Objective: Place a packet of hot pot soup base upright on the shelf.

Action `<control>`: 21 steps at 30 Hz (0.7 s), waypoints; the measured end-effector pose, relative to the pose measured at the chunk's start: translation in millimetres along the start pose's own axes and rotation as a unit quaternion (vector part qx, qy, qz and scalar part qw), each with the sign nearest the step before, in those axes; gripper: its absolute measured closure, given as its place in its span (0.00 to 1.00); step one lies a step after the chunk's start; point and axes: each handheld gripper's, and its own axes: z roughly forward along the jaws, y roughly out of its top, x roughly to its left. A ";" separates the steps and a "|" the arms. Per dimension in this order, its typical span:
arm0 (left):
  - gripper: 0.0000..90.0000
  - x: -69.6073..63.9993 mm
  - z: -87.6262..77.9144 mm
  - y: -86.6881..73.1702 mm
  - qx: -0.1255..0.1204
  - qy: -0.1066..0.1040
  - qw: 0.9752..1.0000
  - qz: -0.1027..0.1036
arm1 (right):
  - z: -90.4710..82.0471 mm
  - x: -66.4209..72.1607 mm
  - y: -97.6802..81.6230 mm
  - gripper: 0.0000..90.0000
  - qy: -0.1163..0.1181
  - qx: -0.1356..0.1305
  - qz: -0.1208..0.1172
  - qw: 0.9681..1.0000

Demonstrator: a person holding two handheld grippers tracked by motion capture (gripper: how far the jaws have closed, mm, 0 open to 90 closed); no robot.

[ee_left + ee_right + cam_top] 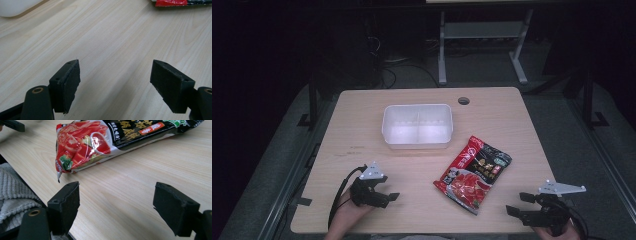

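Jaws of the right gripper [116, 207]: wide apart, nothing between the pads, bare wood under the gap. In the right gripper view the red-and-black sauce packet [117, 142] lies flat just ahead of them, its red bottom corner nearest the left jaw, not touching either.

Jaws of the left gripper [115, 82]: wide apart likewise, empty, held over bare tabletop. In the left gripper view a sliver of the packet shows at the top right, well ahead of the pads; a white rounded corner of the container [15, 7] shows at the top left.

Packet, placing: flat on the table [362, 115], right of centre, running slantwise from near the near edge up toward the container. Between the two grippers, nearer the right one.

Container, placing: white plastic, two compartments, in the middle of the table toward the far edge, apart from the packet.

Hands: the left hand [344, 210] comes over the near edge toward the near left corner, gripper level and pointing right toward the packet. The right hand [557, 230] sits at the near right corner, gripper pointing left toward the packet.
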 end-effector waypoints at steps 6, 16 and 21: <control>0.27 -4.6 0.9 3.4 0.002 -0.011 1.000 0.011 | 1.9 2.1 0.7 0.23 -0.003 0.004 -0.002 1.000; 0.35 -25.7 -2.0 23.4 0.005 -0.038 0.999 0.016 | -1.9 3.0 1.3 0.25 -0.013 -0.004 -0.009 1.000; 0.40 -45.4 8.4 45.4 0.023 -0.047 0.997 0.050 | -4.7 3.3 0.8 0.26 -0.010 -0.010 -0.012 1.000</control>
